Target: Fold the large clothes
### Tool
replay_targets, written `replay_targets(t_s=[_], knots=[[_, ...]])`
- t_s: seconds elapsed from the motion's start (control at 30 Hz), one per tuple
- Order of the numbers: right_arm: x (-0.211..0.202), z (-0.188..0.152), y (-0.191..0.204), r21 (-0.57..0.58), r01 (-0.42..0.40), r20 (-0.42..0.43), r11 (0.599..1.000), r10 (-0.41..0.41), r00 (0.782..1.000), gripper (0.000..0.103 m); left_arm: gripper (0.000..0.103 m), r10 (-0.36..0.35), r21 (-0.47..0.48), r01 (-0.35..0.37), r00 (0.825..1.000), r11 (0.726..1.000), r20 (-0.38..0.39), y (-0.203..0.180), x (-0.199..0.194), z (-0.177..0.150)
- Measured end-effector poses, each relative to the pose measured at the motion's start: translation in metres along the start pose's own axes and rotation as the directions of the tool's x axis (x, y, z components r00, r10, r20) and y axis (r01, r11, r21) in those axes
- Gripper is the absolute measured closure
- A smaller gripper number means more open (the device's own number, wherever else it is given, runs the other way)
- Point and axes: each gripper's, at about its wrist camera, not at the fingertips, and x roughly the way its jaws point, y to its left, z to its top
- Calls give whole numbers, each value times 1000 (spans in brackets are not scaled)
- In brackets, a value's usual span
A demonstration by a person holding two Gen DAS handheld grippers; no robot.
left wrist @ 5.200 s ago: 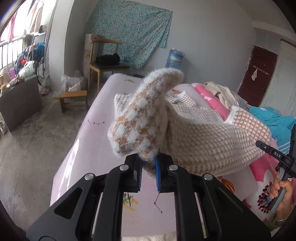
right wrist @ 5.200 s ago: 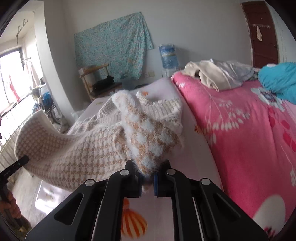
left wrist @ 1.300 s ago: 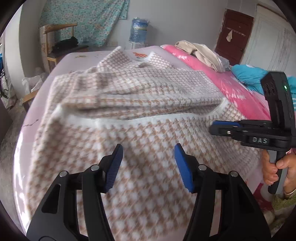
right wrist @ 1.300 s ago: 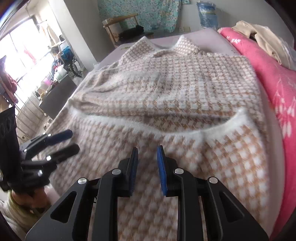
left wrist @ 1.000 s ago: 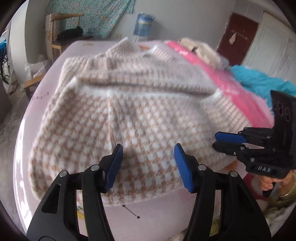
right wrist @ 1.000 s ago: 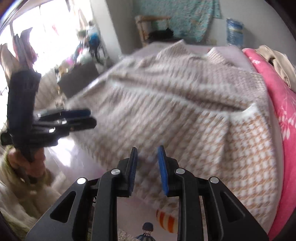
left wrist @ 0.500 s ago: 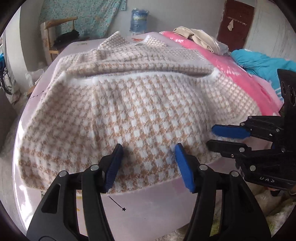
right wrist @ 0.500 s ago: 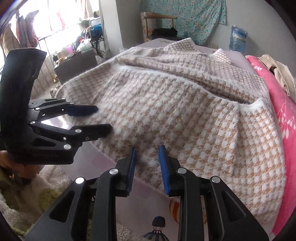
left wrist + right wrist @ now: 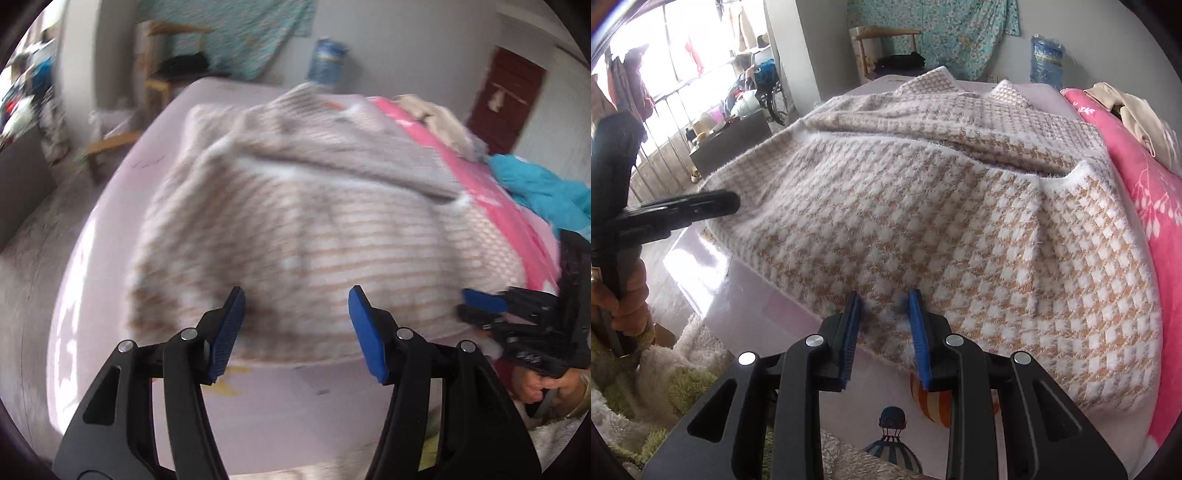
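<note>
A fuzzy beige-and-white houndstooth sweater [image 9: 314,221] lies folded on the lilac bed sheet [image 9: 110,258], its lower half laid up over the body. My left gripper [image 9: 295,299] hangs open and wide over the near hem, holding nothing; its view is blurred by motion. In the right wrist view the sweater [image 9: 960,221] is sharp. My right gripper [image 9: 884,299] stands with a narrow gap at the near hem. Fuzzy fabric shows behind that gap, but the pads do not press on it. Each gripper appears in the other's view: the right gripper [image 9: 463,304] and the left gripper [image 9: 727,203], each held by a hand.
A pink quilt [image 9: 1145,184] covers the bed's right side, with beige clothes [image 9: 1137,122] and a blue garment [image 9: 546,192] on it. A wooden chair [image 9: 886,48] and a water bottle [image 9: 1047,61] stand by the far wall. A railing and clutter lie at left.
Both grippers let go of the sweater they held up earlier; it now lies folded. Over the last half second the left gripper swung sideways and its view blurred. The right gripper stayed at the hem.
</note>
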Motion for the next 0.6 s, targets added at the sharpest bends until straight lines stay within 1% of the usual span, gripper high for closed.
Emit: replay_targets(t_s=[0.03, 0.07, 0.1, 0.13, 0.23, 0.3, 0.37, 0.4, 0.43, 0.5, 0.53, 0.57, 0.6], knots=[[0, 1, -2, 11, -13, -2, 1000, 13, 1000, 77, 50, 8, -28, -8, 1000, 1000, -14, 13, 5, -5], [0, 1, -4, 20, -22, -5, 1000, 22, 1000, 77, 54, -21, -55, 20, 1000, 998, -10, 23, 6, -10], [-1, 0, -4, 22, -25, -7, 999, 25, 1000, 77, 59, -47, -81, 48, 999, 996, 12, 29, 2, -11], [-1, 0, -4, 21, -25, -10, 999, 25, 1000, 77, 59, -56, -91, 58, 998, 994, 16, 32, -1, -10], [-4, 0, -4, 21, -21, -13, 1000, 21, 1000, 77, 59, -37, -90, 39, 999, 995, 31, 35, -7, -8], [-13, 1, -10, 38, -17, -1, 999, 17, 1000, 77, 59, -42, -108, 45, 999, 993, 31, 41, -7, -9], [-33, 0, -23, 63, 60, 44, 996, -62, 997, 77, 59, -47, -114, 51, 998, 992, 34, 44, -9, -10], [-41, -1, -30, 81, 86, 60, 993, -91, 994, 77, 59, -47, -110, 51, 998, 993, 35, 45, -9, -9], [-49, -3, -41, 108, 129, 71, 986, -137, 988, 77, 59, -46, -106, 50, 998, 993, 34, 45, -8, -9], [-53, -9, -61, 147, 236, 47, 961, -245, 968, 77, 59, -45, -107, 49, 998, 993, 32, 45, -7, -10], [-49, -15, -72, 162, 303, 11, 939, -309, 951, 77, 59, -47, -108, 50, 998, 993, 33, 46, -7, -9], [-44, -21, -82, 176, 330, -22, 928, -331, 943, 78, 59, -50, -110, 54, 998, 992, 34, 47, -6, -9], [-39, -29, -92, 219, 295, -35, 930, -295, 955, 79, 59, -55, -112, 59, 998, 992, 36, 47, -6, -9]])
